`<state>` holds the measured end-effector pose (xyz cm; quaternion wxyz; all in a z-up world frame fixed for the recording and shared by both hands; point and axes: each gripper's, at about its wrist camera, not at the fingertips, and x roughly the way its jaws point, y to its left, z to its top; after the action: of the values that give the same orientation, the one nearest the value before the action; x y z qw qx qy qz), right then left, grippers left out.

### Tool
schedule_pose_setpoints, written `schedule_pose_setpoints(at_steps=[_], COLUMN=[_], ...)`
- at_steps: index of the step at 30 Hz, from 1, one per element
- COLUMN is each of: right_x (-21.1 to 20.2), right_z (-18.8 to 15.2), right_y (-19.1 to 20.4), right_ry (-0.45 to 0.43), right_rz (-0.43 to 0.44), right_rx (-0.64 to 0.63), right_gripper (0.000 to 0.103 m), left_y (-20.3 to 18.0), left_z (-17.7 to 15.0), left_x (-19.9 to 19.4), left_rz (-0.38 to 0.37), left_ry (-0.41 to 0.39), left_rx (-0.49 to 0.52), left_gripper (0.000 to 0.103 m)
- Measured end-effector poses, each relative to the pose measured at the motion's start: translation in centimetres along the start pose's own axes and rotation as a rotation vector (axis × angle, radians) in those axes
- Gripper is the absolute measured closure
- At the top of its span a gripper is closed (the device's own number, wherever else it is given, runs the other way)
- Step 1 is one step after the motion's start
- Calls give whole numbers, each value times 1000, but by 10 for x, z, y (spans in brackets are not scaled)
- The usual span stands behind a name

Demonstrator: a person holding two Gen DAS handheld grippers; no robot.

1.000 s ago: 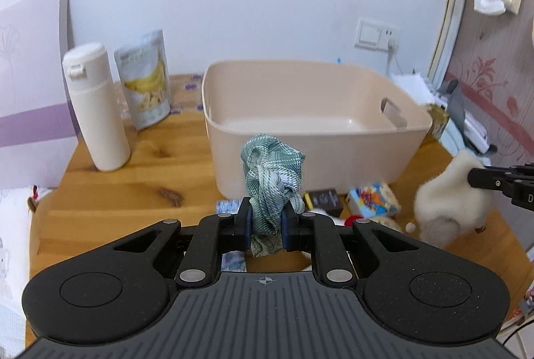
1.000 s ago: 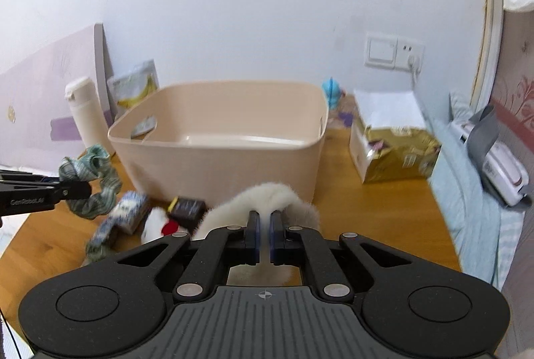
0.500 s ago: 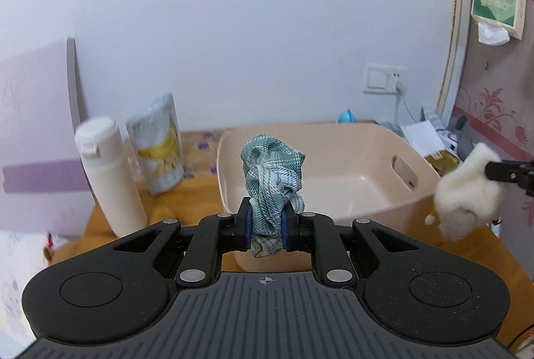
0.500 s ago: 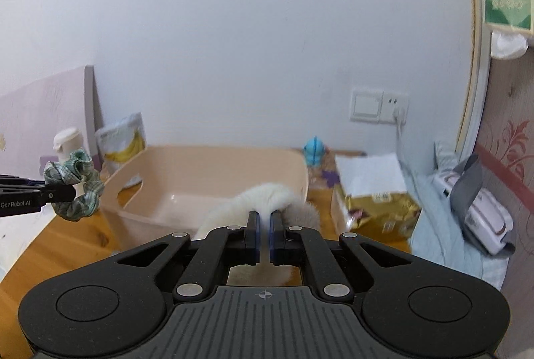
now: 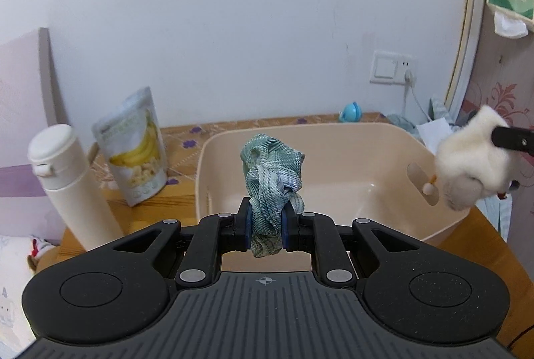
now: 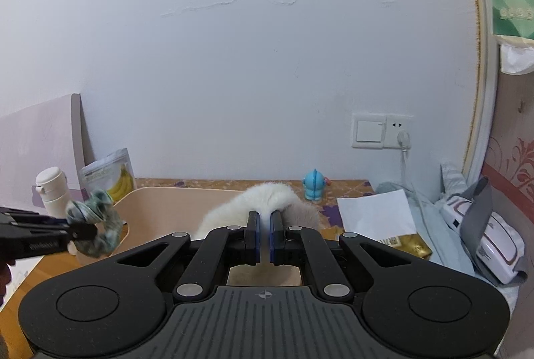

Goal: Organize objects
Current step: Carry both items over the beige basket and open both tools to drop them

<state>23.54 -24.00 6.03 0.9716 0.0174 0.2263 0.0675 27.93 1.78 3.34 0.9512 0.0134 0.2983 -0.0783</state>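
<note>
Both jaws are pinching: left gripper (image 5: 266, 227) a green scrunchie (image 5: 272, 182), right gripper (image 6: 263, 237) a white plush toy (image 6: 263, 202). The beige bin (image 5: 333, 138) lies just ahead; release only once fully over it.

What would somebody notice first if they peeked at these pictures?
Probably the green checked scrunchie, pinched in the left gripper right in front of the big beige tub. Next, the fluffy white toy held by the right gripper over the tub's right end.
</note>
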Motion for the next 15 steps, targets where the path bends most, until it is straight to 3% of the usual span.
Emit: schedule_pose_setpoints(at_steps=[15], right_x=[71], right_z=[-20], right_y=[20], right_ry=[189], right_rz=[34], right_rx=[-88], right_gripper=[97], left_y=[-7], left_z=[-12], left_x=[67], left_rz=[-8], left_ry=[165], left_rx=[40], left_gripper=[87])
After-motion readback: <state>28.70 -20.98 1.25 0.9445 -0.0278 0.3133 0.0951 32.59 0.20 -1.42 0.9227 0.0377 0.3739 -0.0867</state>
